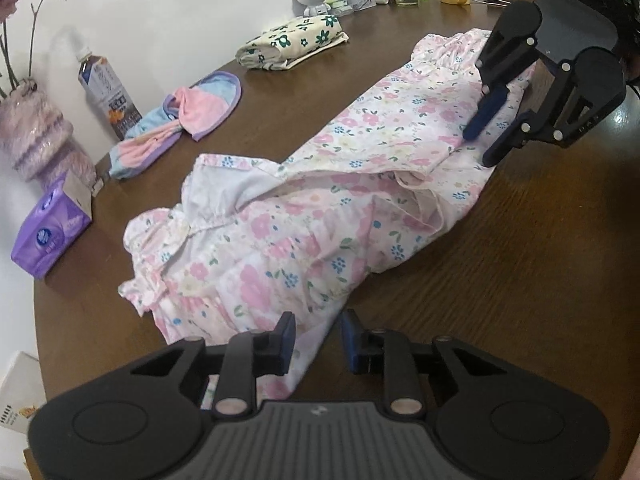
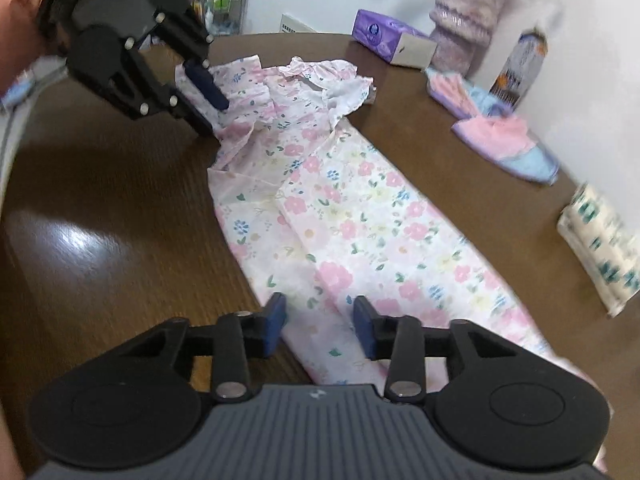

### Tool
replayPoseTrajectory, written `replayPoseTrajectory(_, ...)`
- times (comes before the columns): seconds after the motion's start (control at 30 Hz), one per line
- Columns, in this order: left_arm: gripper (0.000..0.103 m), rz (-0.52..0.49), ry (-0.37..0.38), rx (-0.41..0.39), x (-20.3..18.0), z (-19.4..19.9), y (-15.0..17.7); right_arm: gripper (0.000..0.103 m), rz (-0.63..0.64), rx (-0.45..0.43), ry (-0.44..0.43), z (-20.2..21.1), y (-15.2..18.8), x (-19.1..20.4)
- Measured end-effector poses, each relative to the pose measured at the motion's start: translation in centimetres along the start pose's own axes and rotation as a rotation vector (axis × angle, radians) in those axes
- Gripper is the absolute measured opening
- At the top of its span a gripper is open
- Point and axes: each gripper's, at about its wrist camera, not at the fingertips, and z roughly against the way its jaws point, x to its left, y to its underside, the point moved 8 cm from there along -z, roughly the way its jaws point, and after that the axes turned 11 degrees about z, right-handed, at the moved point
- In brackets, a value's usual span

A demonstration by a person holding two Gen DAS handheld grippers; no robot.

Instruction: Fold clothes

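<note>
While both hand-held grippers (image 1: 316,330) (image 2: 320,320) gape empty, a floral dress (image 1: 320,208) sprawls across the brown table (image 1: 520,280).

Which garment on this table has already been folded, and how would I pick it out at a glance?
Start at the brown wooden table and find the long pink floral dress spread across its middle. Beyond it, towards the white wall, lies the folded cream cloth. Unlike the dress and the pink-and-blue slippers nearby, it is a compact bundle printed with dark green flowers.
</note>
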Motion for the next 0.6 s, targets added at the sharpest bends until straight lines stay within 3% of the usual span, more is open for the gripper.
replayPoseTrajectory(0.1, 0.023, 0.006, -0.018, 0.009, -0.4, 0.4, 0.4, 0.019, -0.027, -0.011, -0.052, 0.4, 0.3, 0.4)
replayPoseTrajectory(0.23, 0.025, 0.007, -0.077, -0.023, -0.5, 1.4, 0.3, 0.017, 0.033, -0.011, -0.035, 0.8, 0.3, 1.5)
replayPoseTrajectory(0.4, 0.031, 0.034, -0.183, -0.097, 1.2, 3.2, -0.7, 0.023, 0.121, -0.013, 0.178, 3.3, 0.5, 0.7)
replayPoseTrajectory(0.53, 0.032, 0.051, -0.222, -0.070, 2.5, 1.9, -0.8, 0.039, 0.147, 0.070, 0.373, 5.1, 2.5, -2.2)
replayPoseTrajectory(0.6, 0.032, 0.044, -0.218, -0.039, 2.7, 0.8, -0.7, 0.045, 0.130, 0.127, 0.389, 4.9, 4.2, -3.8)
